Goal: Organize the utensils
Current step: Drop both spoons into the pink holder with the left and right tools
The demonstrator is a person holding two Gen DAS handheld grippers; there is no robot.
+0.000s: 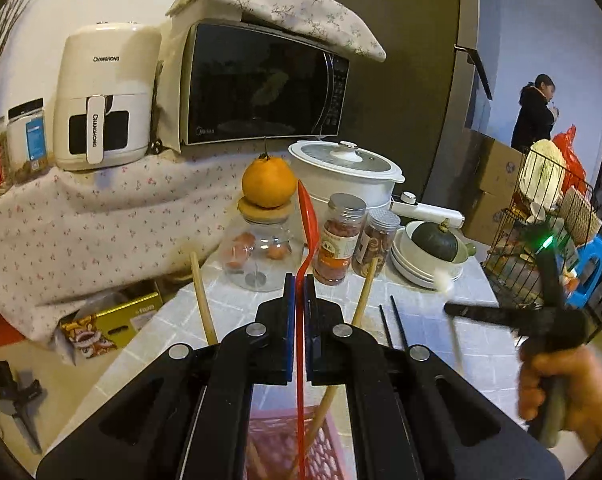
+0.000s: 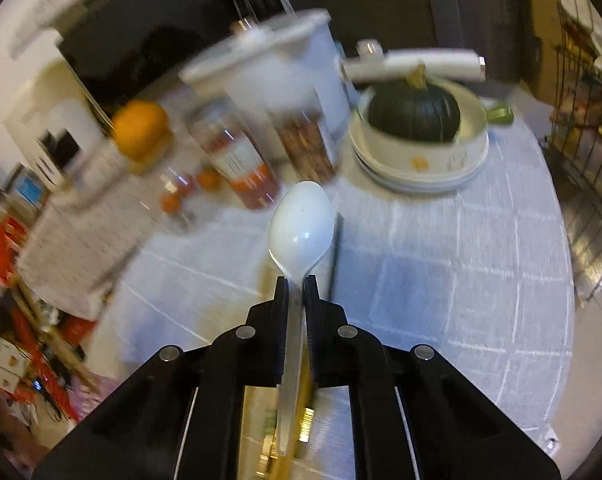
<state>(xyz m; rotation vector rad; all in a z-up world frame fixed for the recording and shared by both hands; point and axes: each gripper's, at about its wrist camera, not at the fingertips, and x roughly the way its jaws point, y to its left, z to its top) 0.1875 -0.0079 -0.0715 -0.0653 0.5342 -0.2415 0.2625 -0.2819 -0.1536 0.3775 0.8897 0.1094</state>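
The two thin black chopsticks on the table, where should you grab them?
Probably from above, near the far ends of the two thin black chopsticks: they lie flat, side by side on the white tiled table, and the left gripper hides their near ends.

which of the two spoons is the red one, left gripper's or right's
The left gripper holds the red spoon, its long thin handle clamped between the blue pads. The right gripper is shut on the white spoon.

Two spoons are counted: one red spoon (image 1: 305, 220) and one white spoon (image 2: 302, 232). Two capped spice jars (image 1: 341, 238) are seen at 12 o'clock, two black chopsticks (image 1: 397, 326) at 3 o'clock.
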